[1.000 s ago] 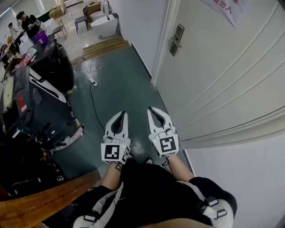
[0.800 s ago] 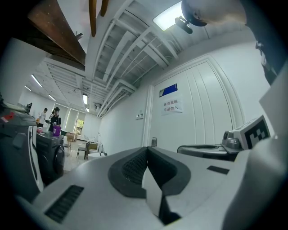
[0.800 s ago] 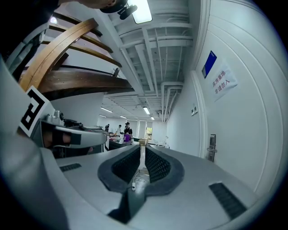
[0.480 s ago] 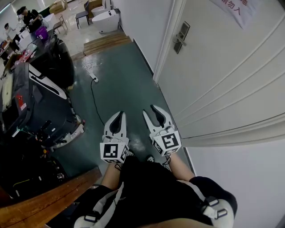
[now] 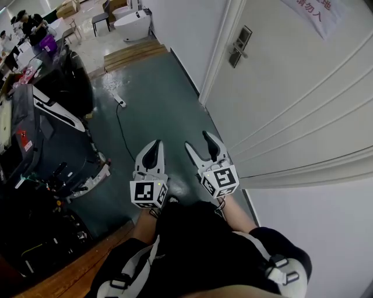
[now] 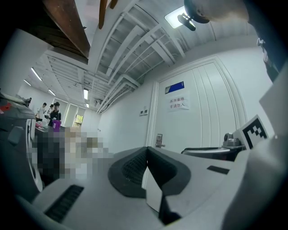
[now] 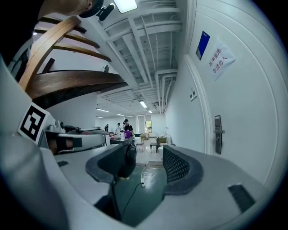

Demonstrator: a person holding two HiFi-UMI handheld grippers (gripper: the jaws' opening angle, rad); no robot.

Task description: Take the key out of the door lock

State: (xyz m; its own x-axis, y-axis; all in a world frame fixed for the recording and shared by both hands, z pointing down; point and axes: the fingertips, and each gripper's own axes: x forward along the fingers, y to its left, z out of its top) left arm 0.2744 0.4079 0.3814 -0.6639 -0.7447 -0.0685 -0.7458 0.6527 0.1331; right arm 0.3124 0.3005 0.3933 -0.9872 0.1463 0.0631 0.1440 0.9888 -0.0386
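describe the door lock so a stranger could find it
Start at the big white door on the head view's right. By its left edge is the lock: a dark upright plate with a lever, unlike the pale paper notice further right.

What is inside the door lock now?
The lock plate and its handle show on the white door. Whether a key sits inside cannot be told: the lock is too small here.

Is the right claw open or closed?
Open. The right gripper has just been opening; its jaws stand wide apart with nothing between them.
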